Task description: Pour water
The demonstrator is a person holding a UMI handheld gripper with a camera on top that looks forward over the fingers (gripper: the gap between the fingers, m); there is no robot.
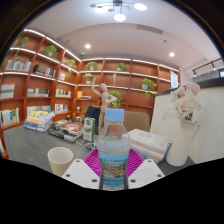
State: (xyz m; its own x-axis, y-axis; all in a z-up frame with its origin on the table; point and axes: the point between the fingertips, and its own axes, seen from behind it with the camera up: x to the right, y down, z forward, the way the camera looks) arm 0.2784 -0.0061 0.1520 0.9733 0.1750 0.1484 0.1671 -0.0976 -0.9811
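- The tool (113,172) grips a clear water bottle (113,150), its pink pads (95,160) pressed on both sides of the body, so the bottle stands upright and lifted in front of the camera.
- A white cup (60,160) sits on the grey worktop (30,150), just left of the bottle; it is likely the pouring target.
- Holding the bottle mid-body should let it tilt toward the cup.
- Bookshelves (40,80) line the far wall.

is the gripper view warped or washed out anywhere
Gripper view: strong fisheye, the wall shelves bow into curves; the ceiling lamp blows out to white glare; the water bottle, held between the fingers, reads soft close to the lens.
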